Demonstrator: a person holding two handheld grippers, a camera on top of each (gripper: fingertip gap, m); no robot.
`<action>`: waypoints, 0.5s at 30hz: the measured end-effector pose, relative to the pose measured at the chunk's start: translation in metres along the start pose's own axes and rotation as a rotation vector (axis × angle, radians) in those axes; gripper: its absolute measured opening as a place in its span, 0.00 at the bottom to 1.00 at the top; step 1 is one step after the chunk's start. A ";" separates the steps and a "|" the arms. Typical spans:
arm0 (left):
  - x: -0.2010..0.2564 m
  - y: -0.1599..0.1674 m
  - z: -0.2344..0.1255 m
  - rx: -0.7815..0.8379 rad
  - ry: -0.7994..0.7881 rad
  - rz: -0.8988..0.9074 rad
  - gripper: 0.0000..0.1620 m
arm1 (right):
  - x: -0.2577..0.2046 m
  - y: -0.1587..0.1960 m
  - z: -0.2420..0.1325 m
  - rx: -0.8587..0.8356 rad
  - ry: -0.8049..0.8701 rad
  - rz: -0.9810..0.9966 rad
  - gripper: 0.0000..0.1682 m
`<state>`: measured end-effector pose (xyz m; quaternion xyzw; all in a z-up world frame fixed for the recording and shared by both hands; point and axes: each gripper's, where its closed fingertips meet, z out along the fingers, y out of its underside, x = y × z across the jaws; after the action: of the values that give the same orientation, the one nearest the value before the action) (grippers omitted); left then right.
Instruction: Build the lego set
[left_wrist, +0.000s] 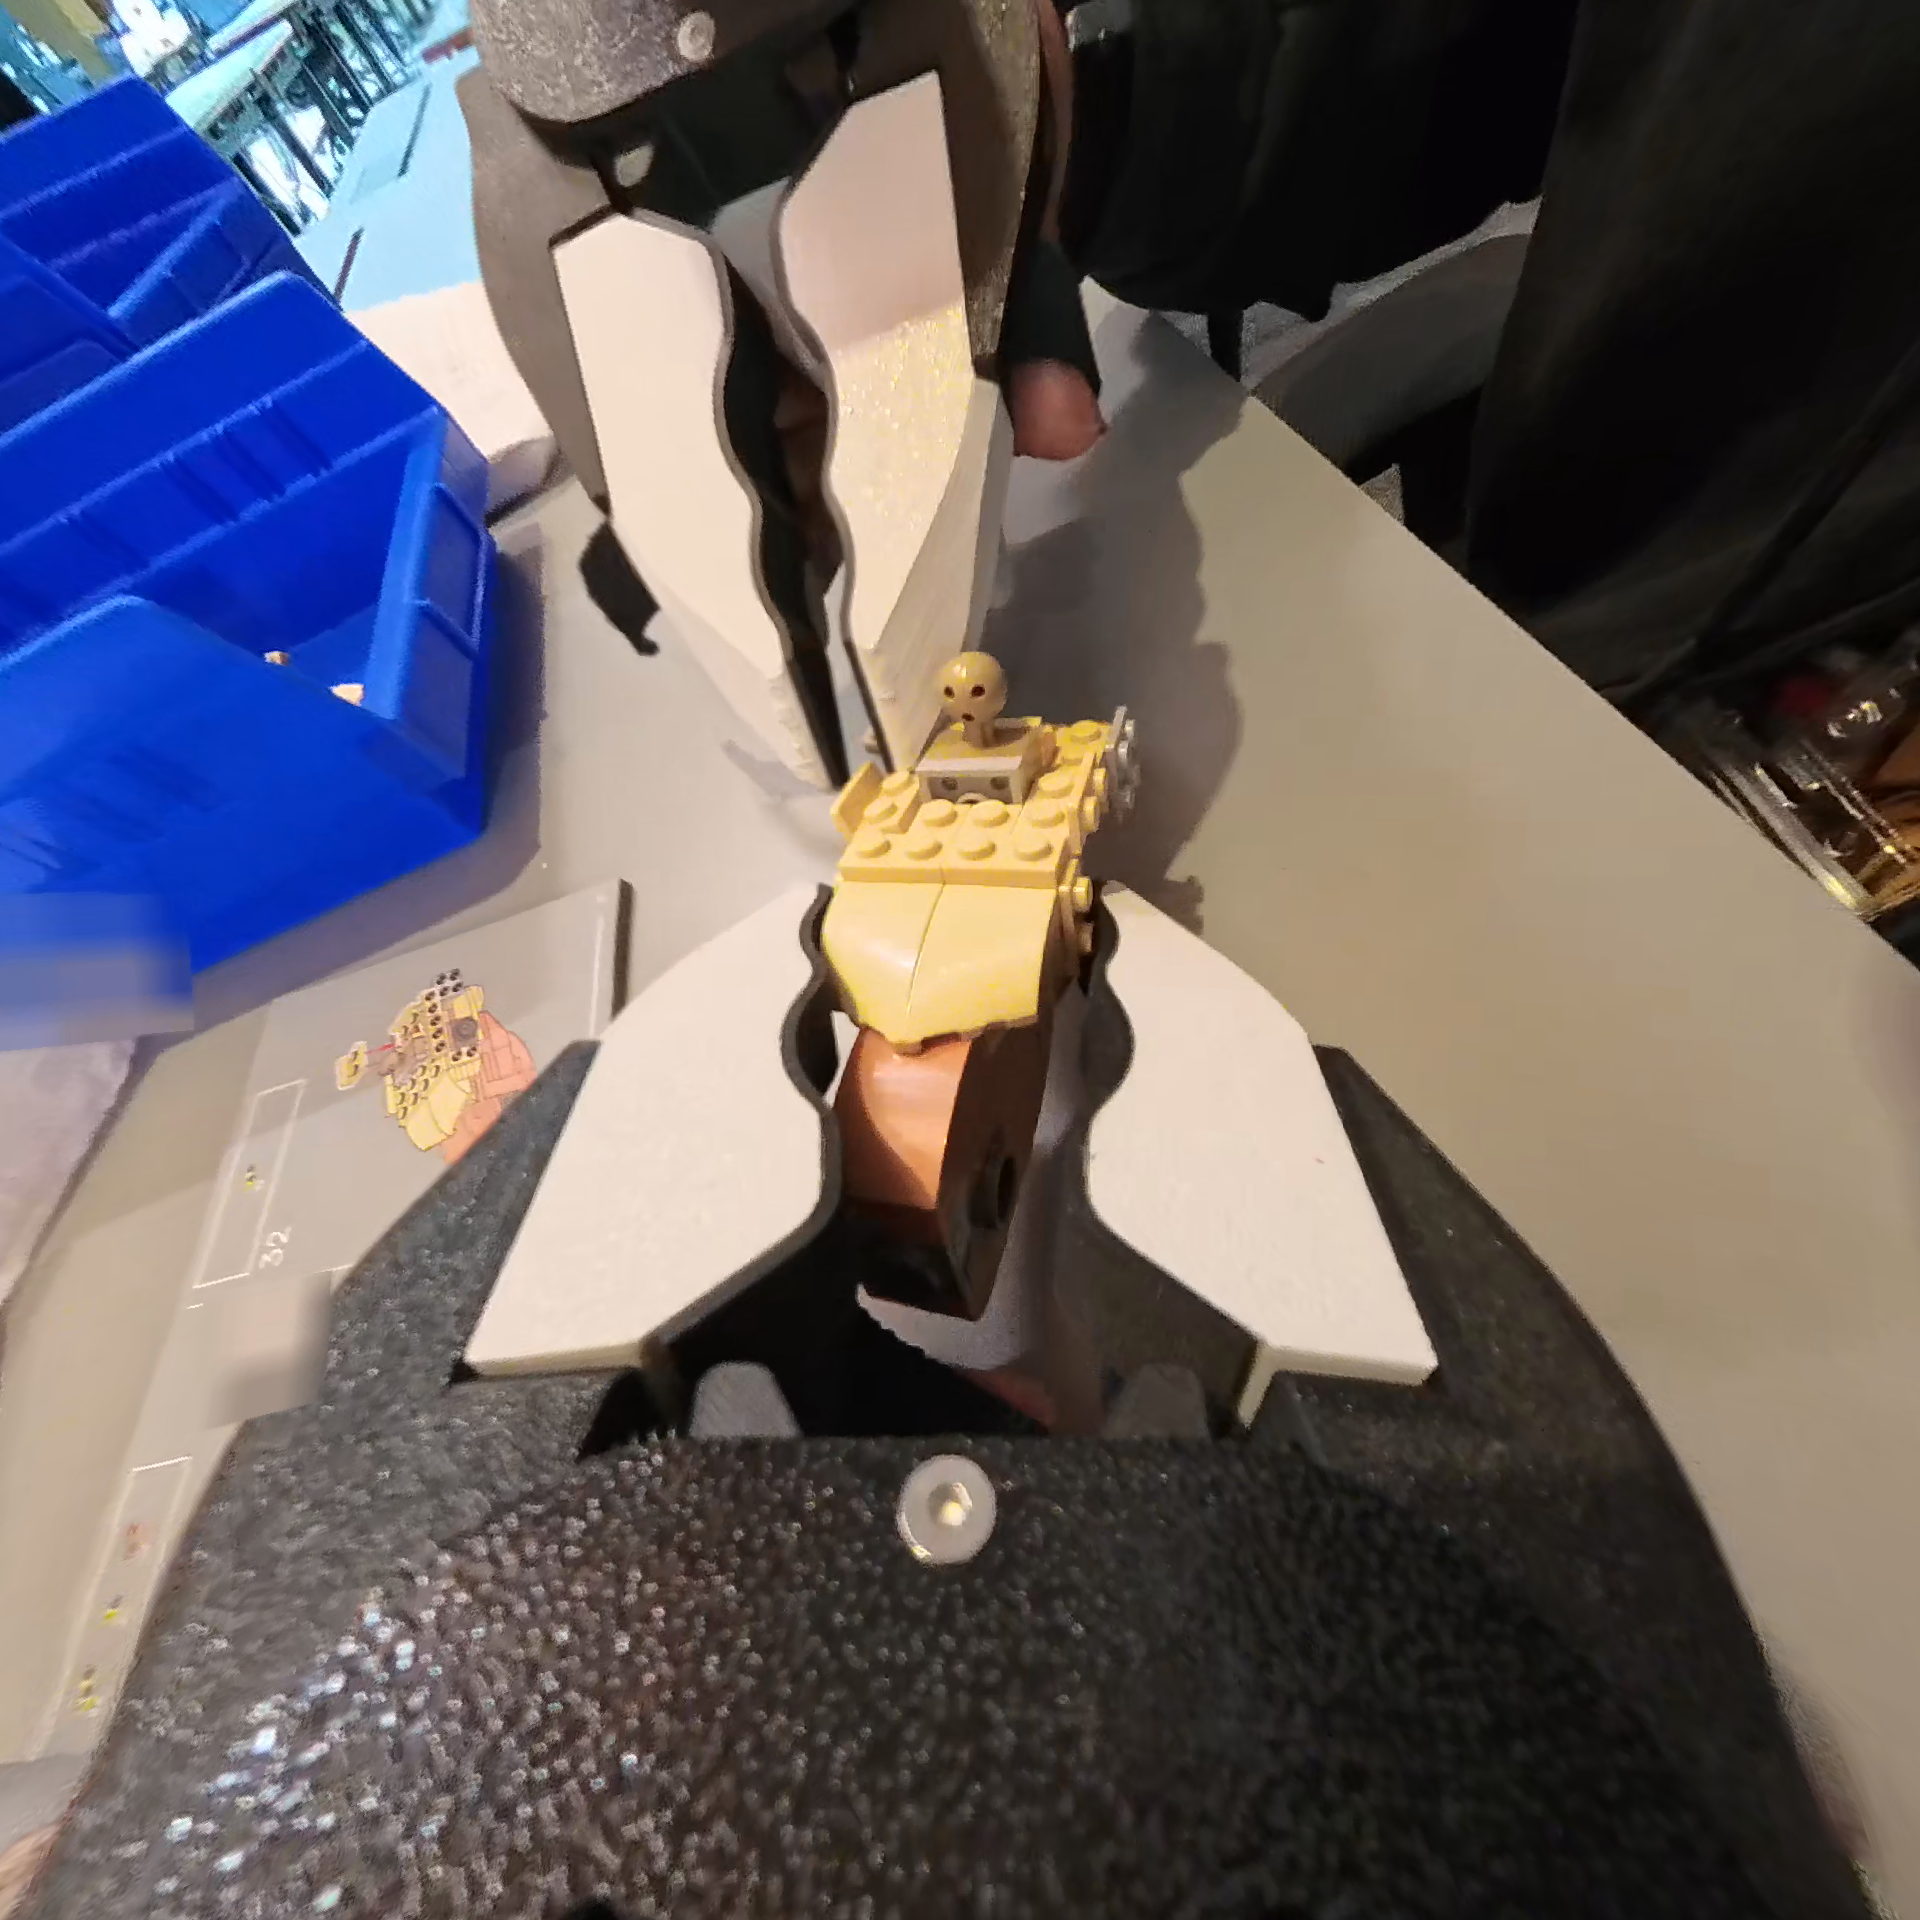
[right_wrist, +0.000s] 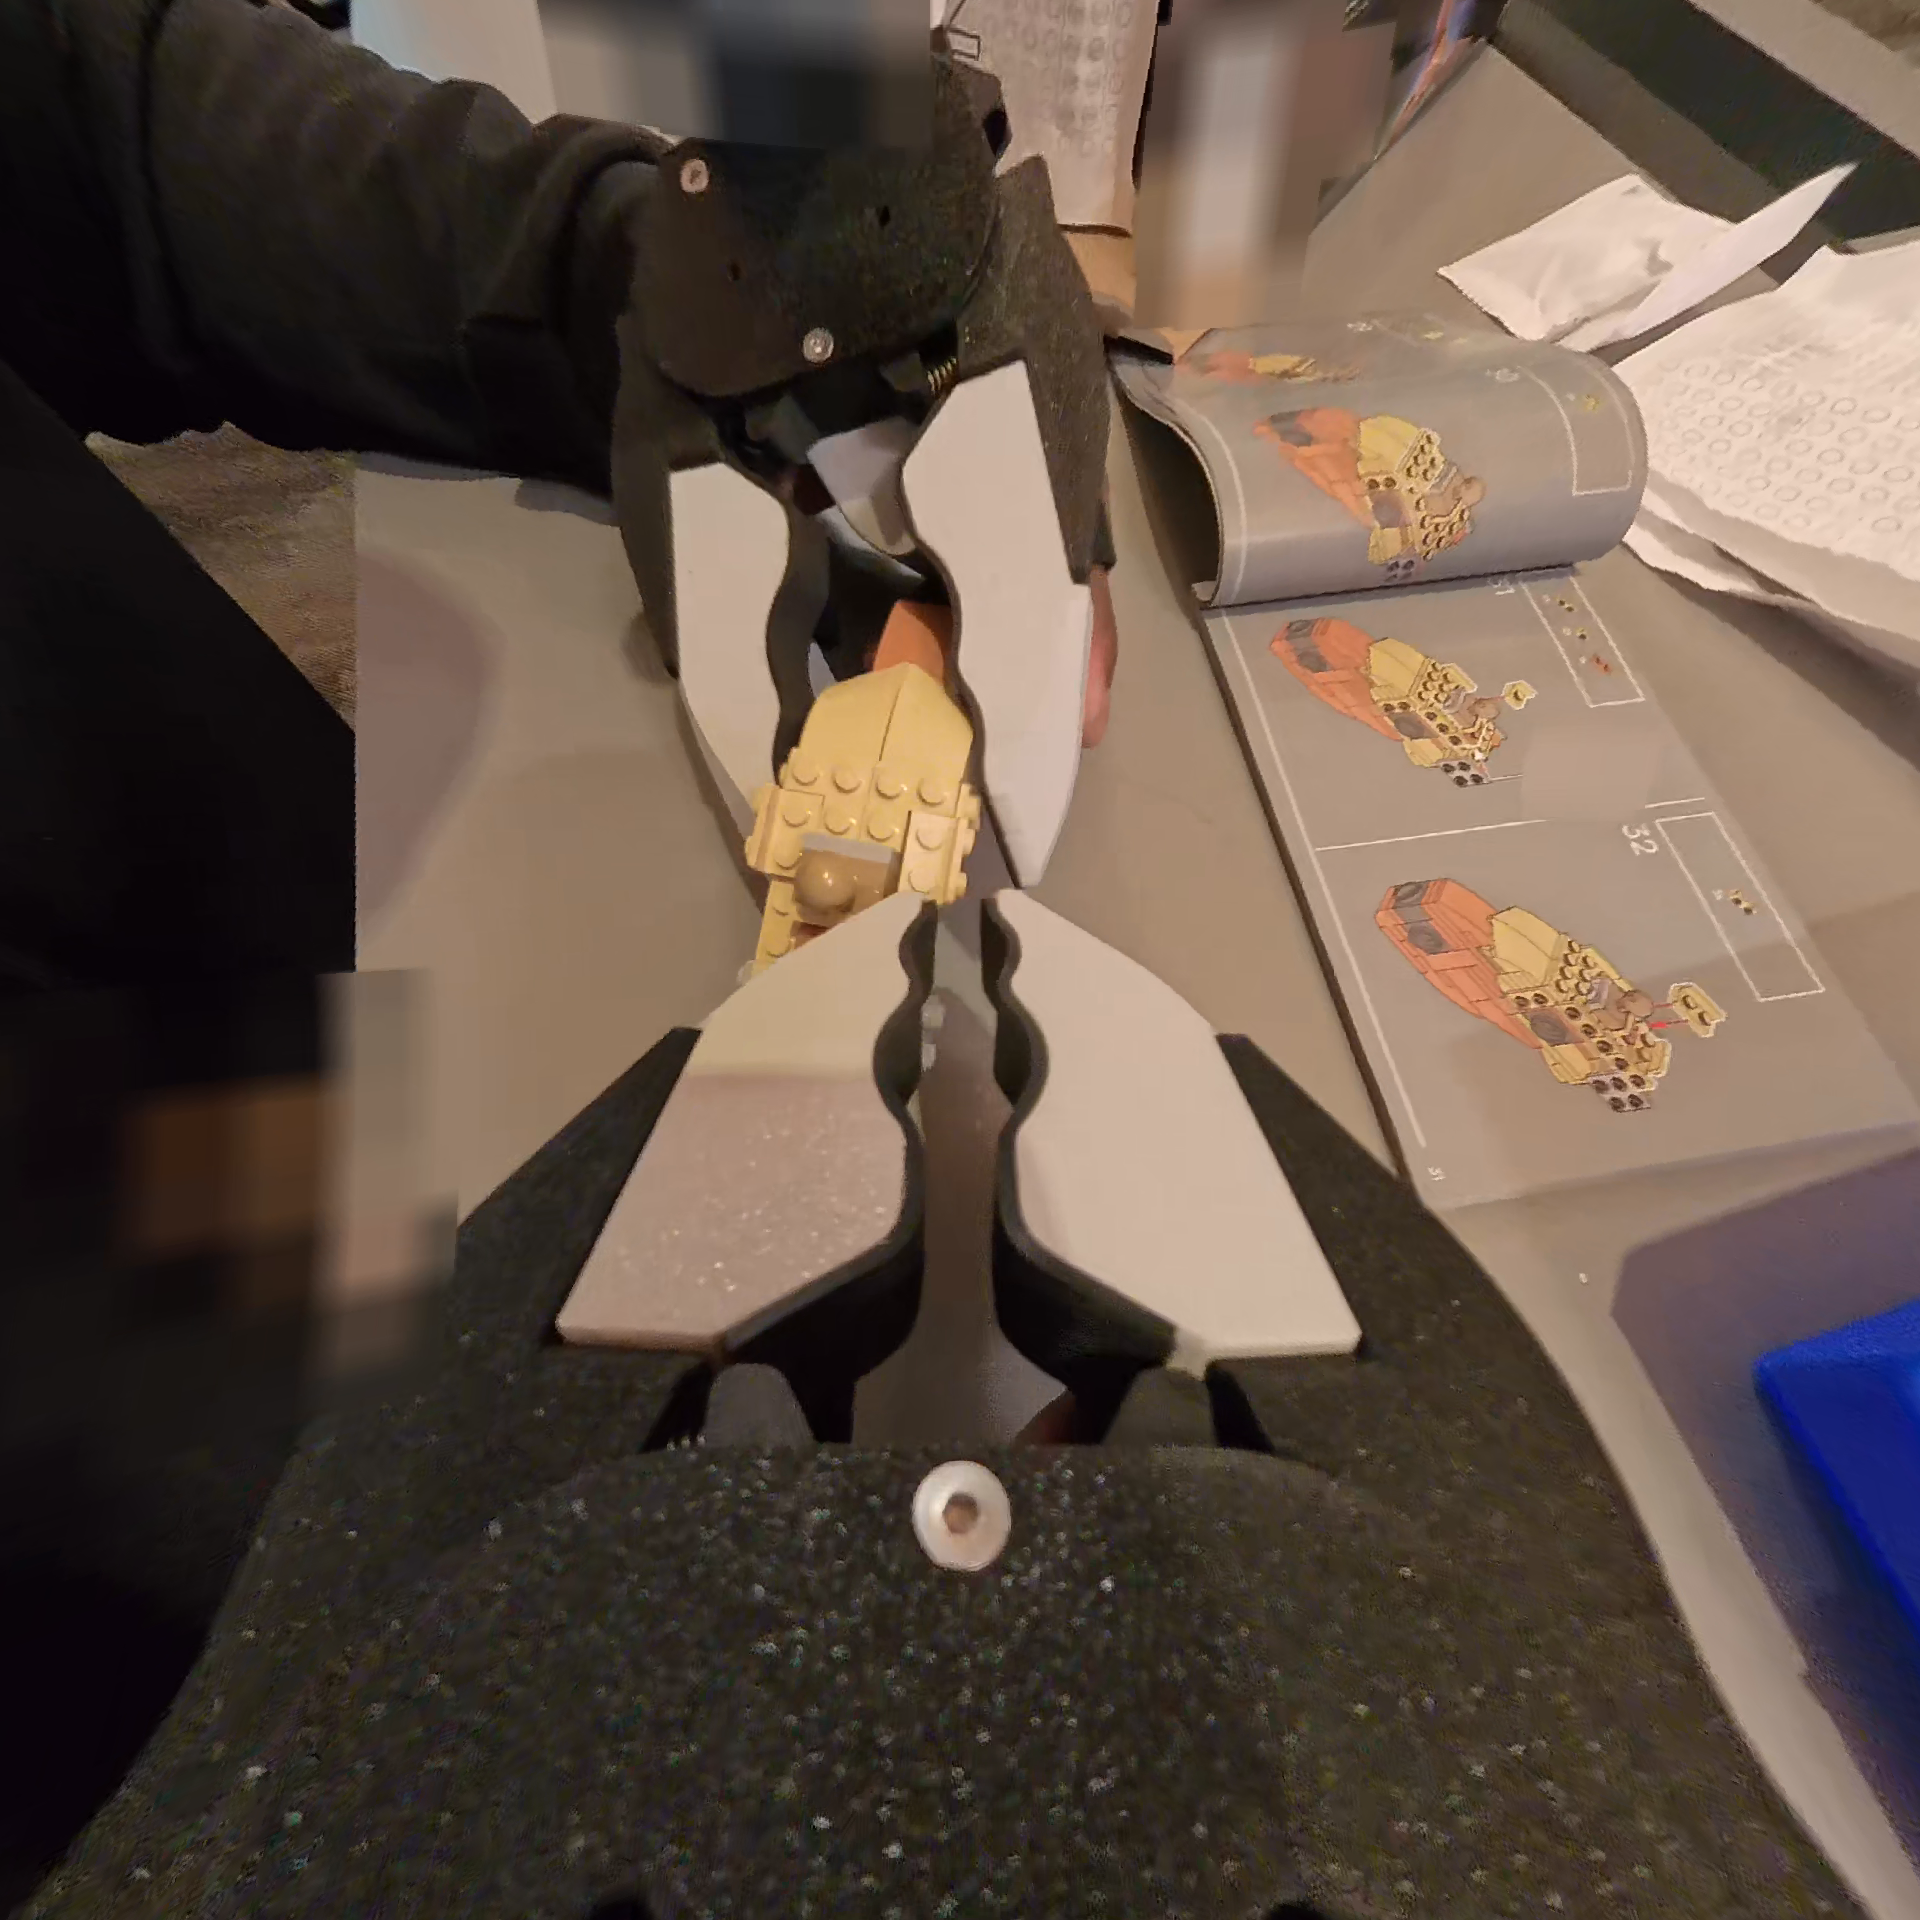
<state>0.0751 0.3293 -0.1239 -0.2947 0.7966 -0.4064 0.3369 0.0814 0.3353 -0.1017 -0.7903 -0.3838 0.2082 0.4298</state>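
My left gripper (left_wrist: 961, 935) is shut on a tan and brown lego model (left_wrist: 966, 862), clamped on its brown rear part and holding it over the grey table (left_wrist: 1403, 831). A small round-headed tan figure (left_wrist: 971, 691) sits on top of the model. My right gripper (left_wrist: 836, 769) comes in from the far side, its jaws almost closed, tips just left of the figure. In the right wrist view, the right gripper (right_wrist: 956, 914) touches the model (right_wrist: 862, 790) near the figure (right_wrist: 831, 878), opposite the left gripper (right_wrist: 883, 821). A tiny tan speck shows at the right tips; I cannot tell what it is.
Blue storage bins (left_wrist: 239, 582) stand to the left, one corner in the right wrist view (right_wrist: 1849, 1455). An open instruction booklet (right_wrist: 1507, 935) lies beside the model, and also shows in the left wrist view (left_wrist: 416, 1060). White paper bags (right_wrist: 1787, 436) lie behind it. A dark sleeve (right_wrist: 260, 260) is close by. Only a small space, under 4 cm, lies between the two pairs of fingers.
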 end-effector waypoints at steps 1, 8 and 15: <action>0.000 -0.001 0.000 0.008 -0.003 0.017 0.27 | 0.001 0.000 -0.001 -0.001 0.005 -0.007 0.06; -0.002 -0.009 -0.006 0.088 0.000 0.006 0.27 | 0.005 -0.016 -0.024 0.121 0.047 -0.109 0.11; -0.003 -0.048 -0.041 0.449 0.147 -0.161 0.28 | -0.007 -0.043 -0.050 0.495 0.015 -0.459 0.14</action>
<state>0.0544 0.3261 -0.0647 -0.2445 0.6827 -0.6189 0.3018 0.0914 0.3183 -0.0385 -0.5564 -0.4862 0.1872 0.6473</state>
